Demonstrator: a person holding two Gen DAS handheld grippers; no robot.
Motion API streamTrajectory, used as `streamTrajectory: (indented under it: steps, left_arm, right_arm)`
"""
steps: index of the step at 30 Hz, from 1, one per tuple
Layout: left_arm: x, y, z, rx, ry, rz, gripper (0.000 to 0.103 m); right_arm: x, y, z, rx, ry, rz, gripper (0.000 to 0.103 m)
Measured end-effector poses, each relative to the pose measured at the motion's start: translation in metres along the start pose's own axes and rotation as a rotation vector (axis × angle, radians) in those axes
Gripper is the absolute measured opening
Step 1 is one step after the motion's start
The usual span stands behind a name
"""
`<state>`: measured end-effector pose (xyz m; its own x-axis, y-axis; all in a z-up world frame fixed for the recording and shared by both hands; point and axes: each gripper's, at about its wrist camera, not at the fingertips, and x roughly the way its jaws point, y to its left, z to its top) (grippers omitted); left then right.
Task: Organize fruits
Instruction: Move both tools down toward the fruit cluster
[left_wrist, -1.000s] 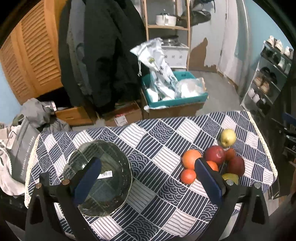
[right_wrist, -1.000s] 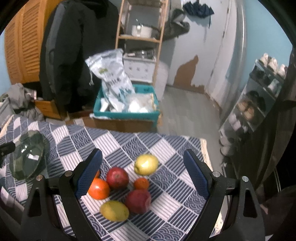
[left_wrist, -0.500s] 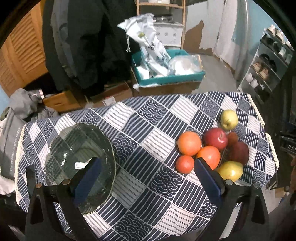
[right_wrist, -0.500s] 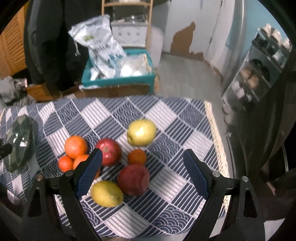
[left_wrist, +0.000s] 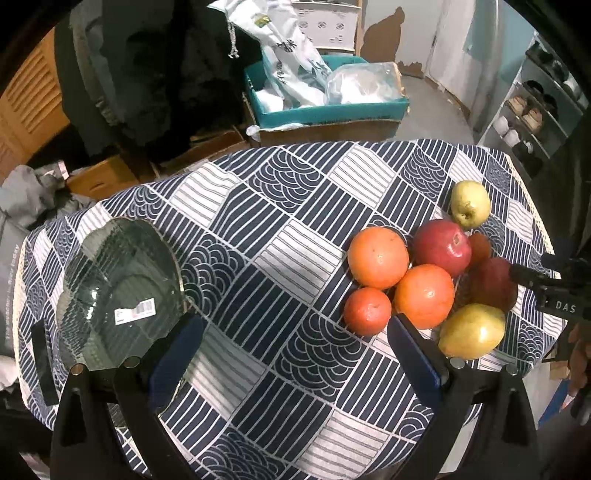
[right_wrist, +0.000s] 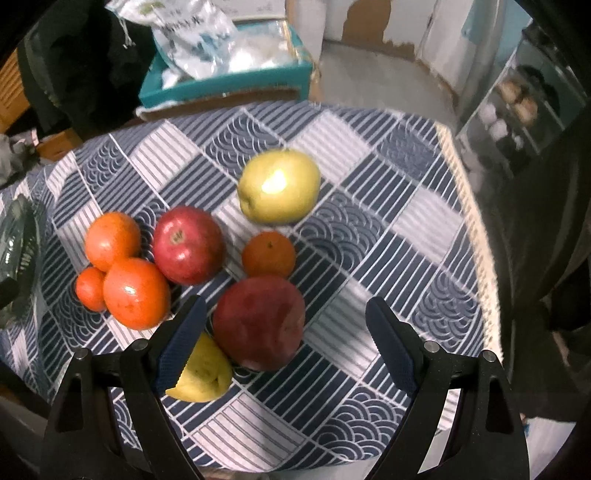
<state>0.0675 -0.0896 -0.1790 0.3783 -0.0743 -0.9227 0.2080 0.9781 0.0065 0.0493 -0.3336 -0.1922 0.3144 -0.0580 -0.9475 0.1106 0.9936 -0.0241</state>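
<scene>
both hand-held grippers, left (left_wrist: 295, 347) and right (right_wrist: 284, 325), gape empty above the fruits (right_wrist: 258, 321).

Yellow pear (right_wrist: 201, 373) half behind a finger (right_wrist: 181, 341), glass bowl (right_wrist: 16, 240) edge-cropped, shoe rack (right_wrist: 517, 110) perhaps blurred.

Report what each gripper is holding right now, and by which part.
Nothing is held. The left gripper is open above the tablecloth; the right gripper is open around the dark red apple, not clamped on it.
</scene>
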Motion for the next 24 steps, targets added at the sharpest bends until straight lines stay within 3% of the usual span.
streamTrajectory:
  steps: [16,20,22,24]
  left_arm:
    - [0.043,-0.029,-0.004,0.096,0.059,-0.010,0.101]
    - [0.056,-0.036,-0.006,0.130,0.080,0.004,0.101]
    - [0.063,-0.037,-0.008,0.138,0.098,0.005,0.097]
    - [0.070,-0.037,-0.008,0.137,0.118,-0.003,0.090]
  right_arm:
    - [0.053,0.006,-0.005,0.028,0.135,0.046,0.087]
    - [0.063,0.008,-0.006,0.043,0.163,0.068,0.079]
    - [0.066,0.008,-0.005,0.060,0.169,0.093,0.073]
    - [0.068,0.008,-0.004,0.069,0.171,0.106,0.073]
